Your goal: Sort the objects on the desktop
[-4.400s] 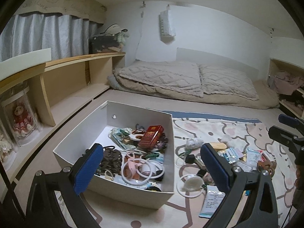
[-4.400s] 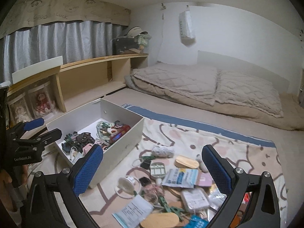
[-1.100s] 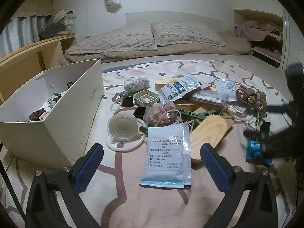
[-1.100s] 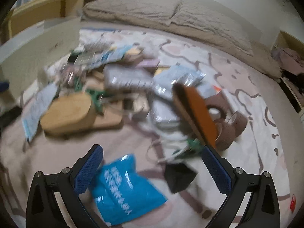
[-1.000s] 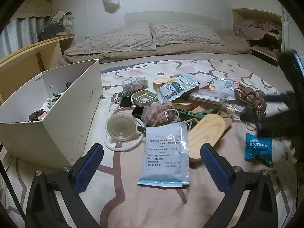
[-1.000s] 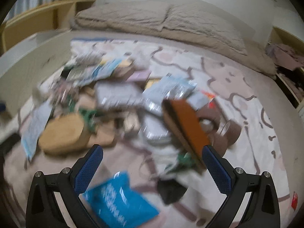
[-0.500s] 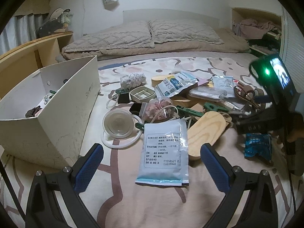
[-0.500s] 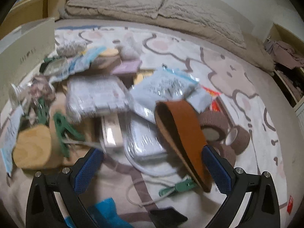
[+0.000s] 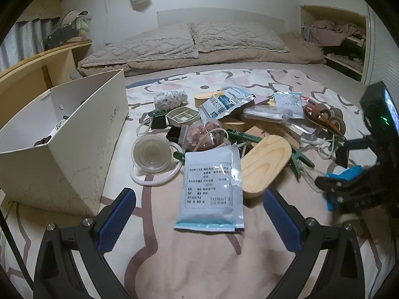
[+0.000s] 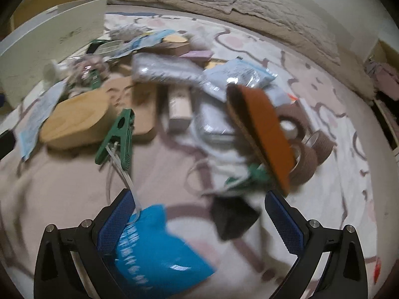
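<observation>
**Both grippers wide over the clutter on the patterned blanket**

My right gripper (image 10: 198,220) is spread wide and grips nothing. Between its blue textured pads (image 10: 116,220) lies the glossy blue plastic sachet (image 10: 159,251), soft and crinkled, its long axis running from near the left pad down toward the right; its white print is too blurred to read. Just beside it sits a small black block (image 10: 233,218). A green plastic clothes peg (image 10: 118,137) lies with its tip pointing away from me, a pale cord trailing from it.

My left gripper (image 9: 199,220) is also wide and empty. Ahead of it lies the flat white foil pouch (image 9: 212,186), long axis pointing away, printed in dark characters with a date line I cannot read surely. An oval pale wooden tray (image 9: 265,164) touches its right edge. The white cardboard box (image 9: 82,137) stands left.
</observation>
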Action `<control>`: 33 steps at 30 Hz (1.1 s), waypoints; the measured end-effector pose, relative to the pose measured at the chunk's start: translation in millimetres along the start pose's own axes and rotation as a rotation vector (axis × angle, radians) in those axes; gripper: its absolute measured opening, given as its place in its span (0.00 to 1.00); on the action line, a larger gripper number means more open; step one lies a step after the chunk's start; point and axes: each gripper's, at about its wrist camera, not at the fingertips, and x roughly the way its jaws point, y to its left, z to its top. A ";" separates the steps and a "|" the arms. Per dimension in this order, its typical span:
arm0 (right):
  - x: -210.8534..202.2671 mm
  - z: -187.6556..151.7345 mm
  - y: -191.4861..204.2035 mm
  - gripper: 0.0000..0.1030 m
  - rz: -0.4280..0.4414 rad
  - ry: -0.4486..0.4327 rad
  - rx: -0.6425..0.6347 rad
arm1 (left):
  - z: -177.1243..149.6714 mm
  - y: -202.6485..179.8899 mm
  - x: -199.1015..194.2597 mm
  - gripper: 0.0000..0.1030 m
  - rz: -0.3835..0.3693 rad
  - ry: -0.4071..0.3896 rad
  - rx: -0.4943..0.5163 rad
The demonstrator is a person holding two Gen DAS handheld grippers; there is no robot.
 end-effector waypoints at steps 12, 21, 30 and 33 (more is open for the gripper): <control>-22.3 -44.1 21.0 1.00 0.108 -0.073 0.063 | -12.2 -6.0 -7.9 0.99 -0.079 0.030 -0.060; -39.7 -62.8 38.6 1.00 0.162 -0.147 0.001 | -25.9 -36.2 -15.6 0.99 -0.200 0.085 0.012; -70.4 -78.8 39.3 1.00 0.120 -0.293 0.003 | -31.0 -48.4 -14.3 0.99 -0.259 0.120 0.047; -77.1 -79.1 38.0 1.00 0.097 -0.305 -0.032 | -30.7 -44.0 -13.2 0.99 -0.271 0.130 0.015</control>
